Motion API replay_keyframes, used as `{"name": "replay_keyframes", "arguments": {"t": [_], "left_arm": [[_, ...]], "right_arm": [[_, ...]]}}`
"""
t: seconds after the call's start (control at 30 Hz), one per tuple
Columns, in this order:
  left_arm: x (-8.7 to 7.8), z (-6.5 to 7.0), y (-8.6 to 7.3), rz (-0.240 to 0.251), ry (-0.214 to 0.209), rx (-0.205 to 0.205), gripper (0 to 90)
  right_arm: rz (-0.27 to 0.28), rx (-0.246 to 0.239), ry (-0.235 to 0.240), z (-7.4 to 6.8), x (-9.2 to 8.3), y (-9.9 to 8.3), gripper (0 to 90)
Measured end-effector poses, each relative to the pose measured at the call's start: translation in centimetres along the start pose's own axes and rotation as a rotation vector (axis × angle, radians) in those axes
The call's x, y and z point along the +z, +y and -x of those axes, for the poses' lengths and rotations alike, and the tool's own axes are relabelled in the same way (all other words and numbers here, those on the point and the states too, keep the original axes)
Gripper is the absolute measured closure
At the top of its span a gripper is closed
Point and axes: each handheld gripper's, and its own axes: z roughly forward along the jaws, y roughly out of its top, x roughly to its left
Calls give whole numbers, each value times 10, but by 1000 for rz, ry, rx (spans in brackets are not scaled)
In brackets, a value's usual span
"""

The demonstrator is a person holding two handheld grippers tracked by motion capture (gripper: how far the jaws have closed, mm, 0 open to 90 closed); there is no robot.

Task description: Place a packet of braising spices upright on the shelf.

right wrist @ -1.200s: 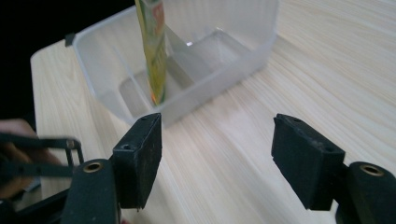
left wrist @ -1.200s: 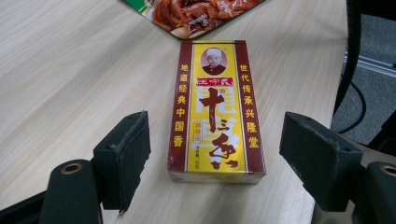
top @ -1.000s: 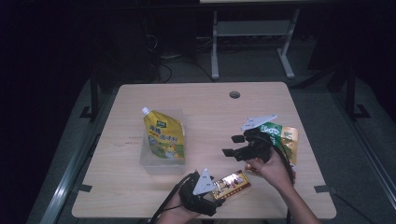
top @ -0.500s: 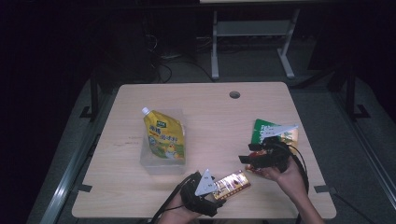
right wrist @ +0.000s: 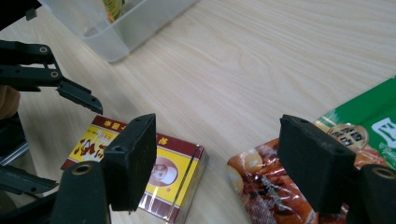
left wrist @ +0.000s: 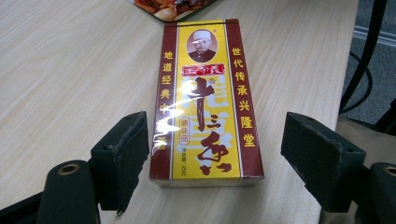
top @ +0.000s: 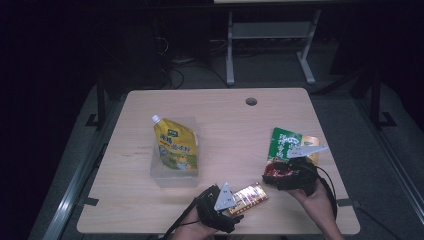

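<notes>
We read 十三香 on the box [left wrist: 205,100] between our left tool's [left wrist: 224,154] wide-open jaws; right tool [right wrist: 224,158], just opening, empty, has dropped nearer.

Box [left wrist: 205,98] maroon w/ yellow centre, pouch [top: 176,146] yellow, packet [top: 286,143] green.

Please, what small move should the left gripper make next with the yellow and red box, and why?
Probably close the left gripper on the yellow and red box. In the left gripper view the box lies flat on the table between the open jaws, and neither pad presses on it. The right gripper has just been opening, with nothing gripped, so it is not holding the box.
</notes>
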Motion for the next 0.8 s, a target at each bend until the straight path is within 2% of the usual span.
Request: {"name": "replay_keyframes", "arguments": {"t": [0.1, 0.2, 0.37, 0.5, 0.57, 0.7, 0.8], "left_arm": [[3, 0, 0, -19, 10, 3, 228], [7, -1, 0, -38, 18, 27, 229], [11, -2, -1, -55, 17, 25, 252], [13, -4, -1, -66, 20, 30, 294], [14, -4, -1, -72, 10, 20, 297], [17, -4, -1, -99, 9, 32, 293], [18, -5, -1, -103, 1, 26, 294]], "right_arm": [[16, -1, -6, -2, -3, -3, 275], [31, -5, -16, -3, -6, -4, 274], [36, 13, -28, -2, -8, -7, 270], [31, -2, -34, -2, -7, -7, 265], [32, -2, -36, -3, -8, -7, 264], [41, 5, -47, -2, -10, -7, 253], [45, 4, -50, -2, -10, -7, 251]]}}
